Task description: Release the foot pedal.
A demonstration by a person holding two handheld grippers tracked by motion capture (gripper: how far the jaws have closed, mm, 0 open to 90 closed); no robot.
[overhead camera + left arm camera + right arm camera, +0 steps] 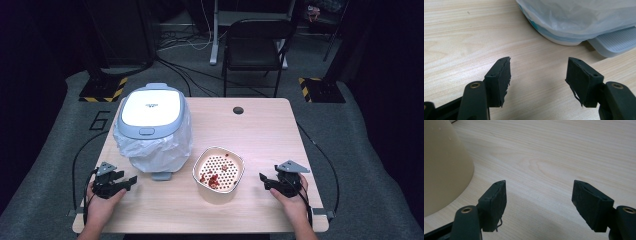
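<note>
Wooden table (270,125) over grey floor marked "6" (100,120), bagged bin (152,127) with unreadable lid logo, strainer bowl (218,169) between left gripper (131,181) and right gripper (262,177), both low, jaws wide, empty

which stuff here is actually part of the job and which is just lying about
In the job:
- beige strainer bowl with red scraps
- lidded bin lined with a white bag
- left claw, open and empty
- right claw, open and empty

Just around:
- black chair behind the table
- cables on the floor
</note>
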